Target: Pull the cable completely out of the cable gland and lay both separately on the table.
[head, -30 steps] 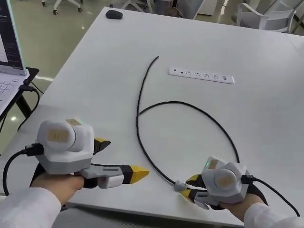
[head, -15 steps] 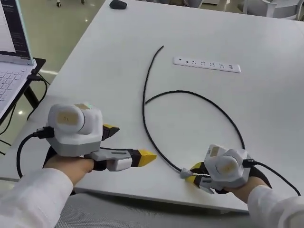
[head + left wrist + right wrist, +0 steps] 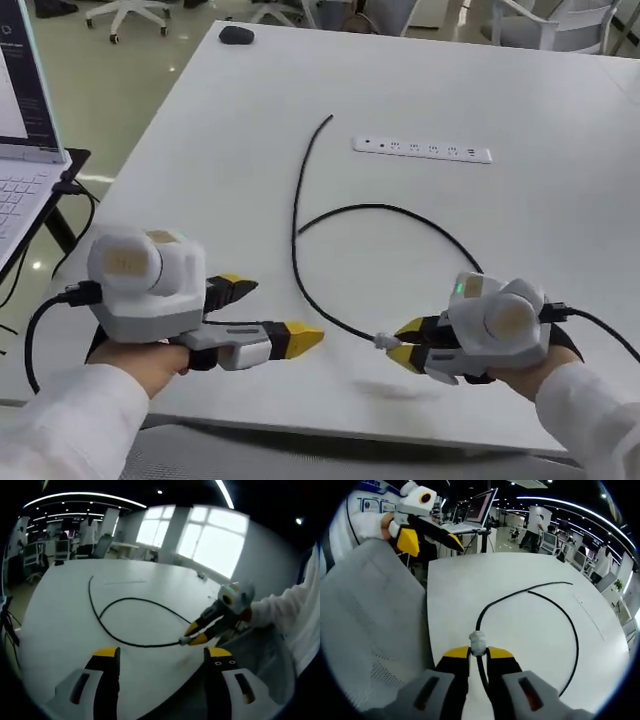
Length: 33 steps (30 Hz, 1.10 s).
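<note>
A long black cable (image 3: 295, 230) loops across the white table (image 3: 200, 180). Its near end carries a small grey cable gland (image 3: 383, 341). My right gripper (image 3: 403, 343) is shut on the cable just behind the gland and holds that end slightly above the table. In the right gripper view the gland (image 3: 477, 642) sits at the tips of the right gripper (image 3: 477, 653), and the cable (image 3: 570, 620) runs back between the fingers. My left gripper (image 3: 272, 312) is open and holds nothing, left of the gland. From the left gripper (image 3: 162, 652) the gland (image 3: 184, 640) is straight ahead.
A white power strip (image 3: 422, 150) lies beyond the cable loop. A dark mouse (image 3: 237, 33) rests at the table's far corner. An open laptop (image 3: 20, 100) stands on a stand off the left edge. The table's near edge runs under both grippers.
My right gripper has lifted the gland end off the table and carried it slightly right; a shadow now lies beneath it. The left gripper stays open in about the same place.
</note>
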Each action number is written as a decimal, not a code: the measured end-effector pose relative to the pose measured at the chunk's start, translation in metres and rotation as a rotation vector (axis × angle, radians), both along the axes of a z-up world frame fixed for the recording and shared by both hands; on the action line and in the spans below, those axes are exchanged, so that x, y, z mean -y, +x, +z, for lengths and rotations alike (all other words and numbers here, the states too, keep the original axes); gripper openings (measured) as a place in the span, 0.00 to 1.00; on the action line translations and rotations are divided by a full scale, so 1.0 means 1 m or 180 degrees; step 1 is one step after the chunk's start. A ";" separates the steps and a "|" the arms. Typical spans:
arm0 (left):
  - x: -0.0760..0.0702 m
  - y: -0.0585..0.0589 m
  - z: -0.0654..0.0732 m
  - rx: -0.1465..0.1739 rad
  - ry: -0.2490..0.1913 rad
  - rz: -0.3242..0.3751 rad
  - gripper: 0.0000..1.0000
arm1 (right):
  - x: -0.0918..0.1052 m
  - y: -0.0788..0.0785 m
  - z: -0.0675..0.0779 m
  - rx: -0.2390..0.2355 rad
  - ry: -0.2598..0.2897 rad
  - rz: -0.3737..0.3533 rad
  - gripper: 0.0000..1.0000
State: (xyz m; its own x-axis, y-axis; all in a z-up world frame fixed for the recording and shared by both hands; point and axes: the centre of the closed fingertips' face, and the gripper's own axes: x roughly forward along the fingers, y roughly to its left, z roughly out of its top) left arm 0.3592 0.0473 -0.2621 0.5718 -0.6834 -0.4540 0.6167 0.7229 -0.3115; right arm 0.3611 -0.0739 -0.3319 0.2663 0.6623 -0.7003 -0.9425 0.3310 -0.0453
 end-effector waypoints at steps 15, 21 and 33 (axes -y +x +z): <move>0.022 -0.003 0.055 0.0359 -0.0188 -0.0546 0.48 | -0.015 -0.015 0.071 0.0203 0.0331 0.0330 0.10; 0.042 -0.017 0.061 0.0395 -0.0142 -0.1045 0.37 | -0.015 -0.022 0.092 0.0387 0.0378 0.0440 0.10; 0.073 -0.028 0.070 0.0494 -0.0248 -0.1600 0.37 | -0.022 -0.044 0.136 0.0789 0.0452 0.0777 0.10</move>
State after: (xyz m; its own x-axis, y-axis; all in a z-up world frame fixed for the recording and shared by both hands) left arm 0.3314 -0.0261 -0.1921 0.2214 -0.9187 -0.3270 0.9242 0.3047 -0.2301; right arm 0.3171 -0.0516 -0.1963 0.2385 0.8131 -0.5310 -0.9606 0.1174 -0.2518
